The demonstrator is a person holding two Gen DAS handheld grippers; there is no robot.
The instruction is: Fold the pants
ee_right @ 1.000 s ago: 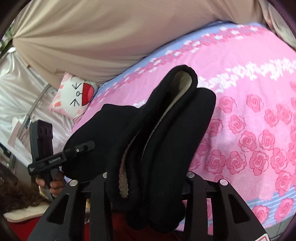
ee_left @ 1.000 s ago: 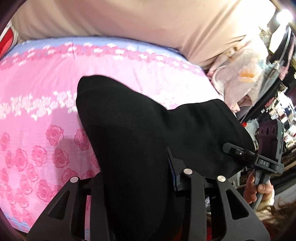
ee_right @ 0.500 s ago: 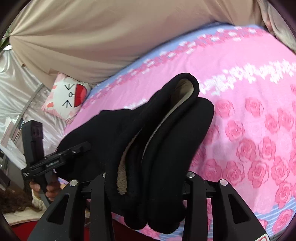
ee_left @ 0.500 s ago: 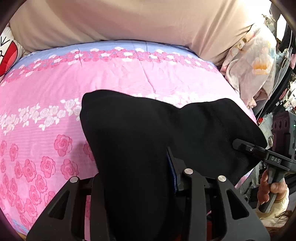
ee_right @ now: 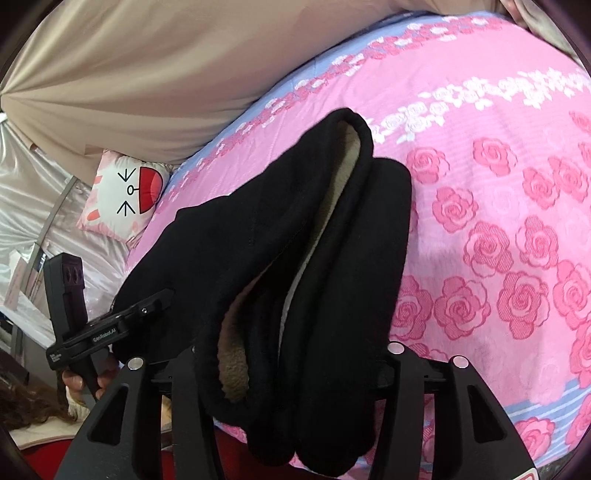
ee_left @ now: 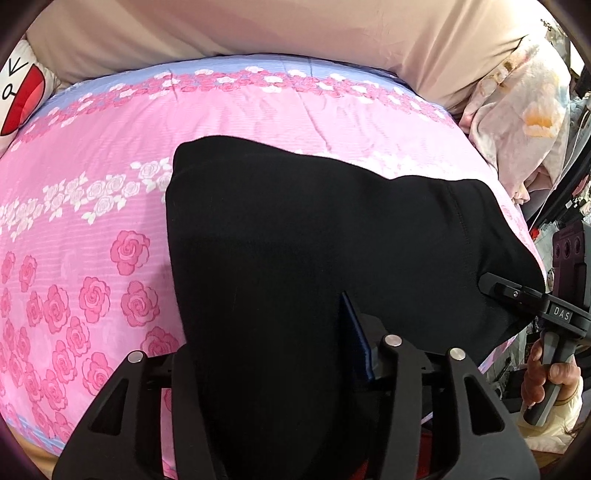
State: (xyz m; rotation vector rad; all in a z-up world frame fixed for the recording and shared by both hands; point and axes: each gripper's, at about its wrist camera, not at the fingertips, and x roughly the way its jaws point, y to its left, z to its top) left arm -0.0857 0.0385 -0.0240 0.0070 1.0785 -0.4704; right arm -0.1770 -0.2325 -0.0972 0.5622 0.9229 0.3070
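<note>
**Both grippers clamping black pants over pink bed**

Left gripper (ee_left: 280, 354): closed on pants (ee_left: 295, 240), fabric filling the gap btwn its fingers and hiding the tips; a blue pad edge is showing at the inner face of one finger (ee_left: 356, 332). Also appearing in the right wrist view, at the pants' far left edge (ee_right: 162, 297), nipping the cloth there.

Right gripper (ee_right: 291, 369): closed on a thick bunched fold of the pants (ee_right: 351, 277), several layers passing btwn the fingers and hanging below them. Seen from the left wrist view (ee_left: 495, 286), it is biting the opposite edge of the garment; person's hand (ee_left: 543, 376) is wrapping its handle.

Pants: black, w/ cream fleecy lining (ee_right: 343, 177) showing inside the fold. Held up at two edges, the span btwn grippers is draping over the near part of the bedspread (ee_left: 92, 221); whether it is touching the bed cannot be told.

Surroundings:
- Bedspread: pink w/ rose print, white flower band, lilac strip along far edge.
- Beige curtain (ee_left: 258, 26) hanging behind bed.
- Cartoon-face cushion (ee_right: 125, 192), white/pink w/ red mouth, lying at the bed's corner by the curtain.
- Pale floral cloth (ee_left: 517, 122) piled beside the bed's other end.
- Silvery satin fabric (ee_right: 33, 199) beyond the cushion.
</note>
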